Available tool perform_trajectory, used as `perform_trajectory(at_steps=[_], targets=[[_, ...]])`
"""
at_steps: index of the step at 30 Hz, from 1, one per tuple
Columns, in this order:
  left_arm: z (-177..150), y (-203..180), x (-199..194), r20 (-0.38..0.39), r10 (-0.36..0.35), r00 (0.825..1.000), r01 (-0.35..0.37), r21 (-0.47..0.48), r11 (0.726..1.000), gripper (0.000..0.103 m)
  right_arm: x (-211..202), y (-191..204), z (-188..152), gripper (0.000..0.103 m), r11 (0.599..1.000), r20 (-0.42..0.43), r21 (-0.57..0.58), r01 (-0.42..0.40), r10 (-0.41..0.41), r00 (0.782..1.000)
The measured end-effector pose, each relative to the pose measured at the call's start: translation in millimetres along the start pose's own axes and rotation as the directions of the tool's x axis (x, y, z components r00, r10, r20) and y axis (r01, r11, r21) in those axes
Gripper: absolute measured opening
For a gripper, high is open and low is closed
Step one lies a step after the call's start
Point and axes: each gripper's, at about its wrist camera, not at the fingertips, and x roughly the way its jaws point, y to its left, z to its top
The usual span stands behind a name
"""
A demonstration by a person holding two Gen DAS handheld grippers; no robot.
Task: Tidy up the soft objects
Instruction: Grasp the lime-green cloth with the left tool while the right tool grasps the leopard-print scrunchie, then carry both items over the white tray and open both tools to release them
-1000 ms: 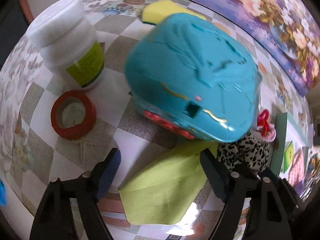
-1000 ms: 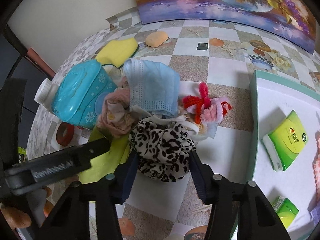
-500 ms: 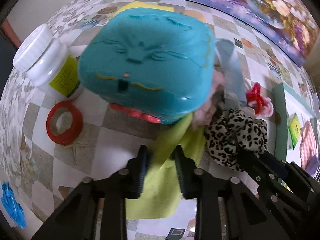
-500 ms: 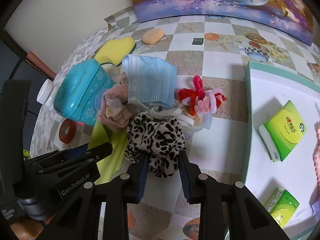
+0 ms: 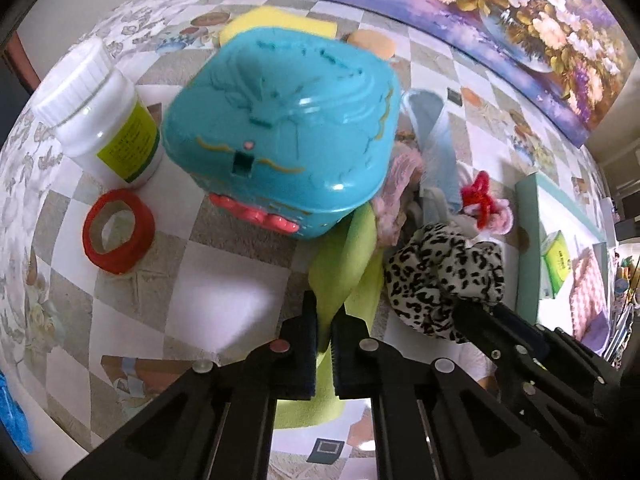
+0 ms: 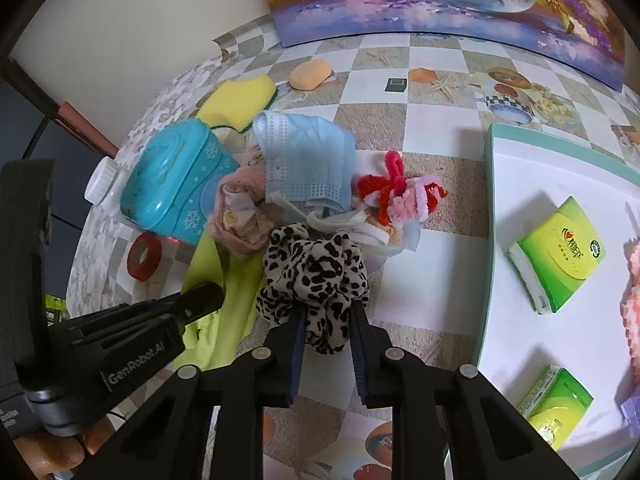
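Both tongs have just been closing: the left gripper point(image 5: 325, 322) is clenched on the lime-green cloth point(image 5: 346, 258) trailing ahead under the teal plastic case point(image 5: 288, 128), while the right gripper point(image 6: 326, 314) pinches the leopard-print scrunchie point(image 6: 316, 268) directly ahead, tray point(image 6: 490, 240) to its right.

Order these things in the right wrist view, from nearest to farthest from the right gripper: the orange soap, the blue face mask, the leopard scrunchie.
Measured from the right gripper:
1. Leopard scrunchie: pinched between the fingers.
2. Blue face mask: beyond the scrunchie, in the middle of the pile.
3. Orange soap: farthest, near the painting at the back.
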Motion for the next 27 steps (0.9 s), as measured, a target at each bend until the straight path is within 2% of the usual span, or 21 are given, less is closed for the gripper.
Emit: perform_trajectory(at_steps=[8,18,27], targets=[[0.0,-1.5,-38.5,0.064,-0.02,0.998,0.02,0.01,1.0,0.005,-10.6,-1.5,-0.3,0.021,1.0,0.014,0.001,-0.007,0.007,1.0],[1.7,-3.7,-67.9,0.139,-0.05,0.989,0.048,0.013,0.999,0.005,-30.0,0.0,-1.5,0.021,1.0,0.047,0.001,-0.027,0.027,0.999],[-0.1,-1.1,-105.5,0.248,-0.093,0.964,0.093,0.015,0.996,0.005,-61.7,-4.1,-0.6,0.021,0.999,0.123,0.015,-0.05,0.048,0.991]])
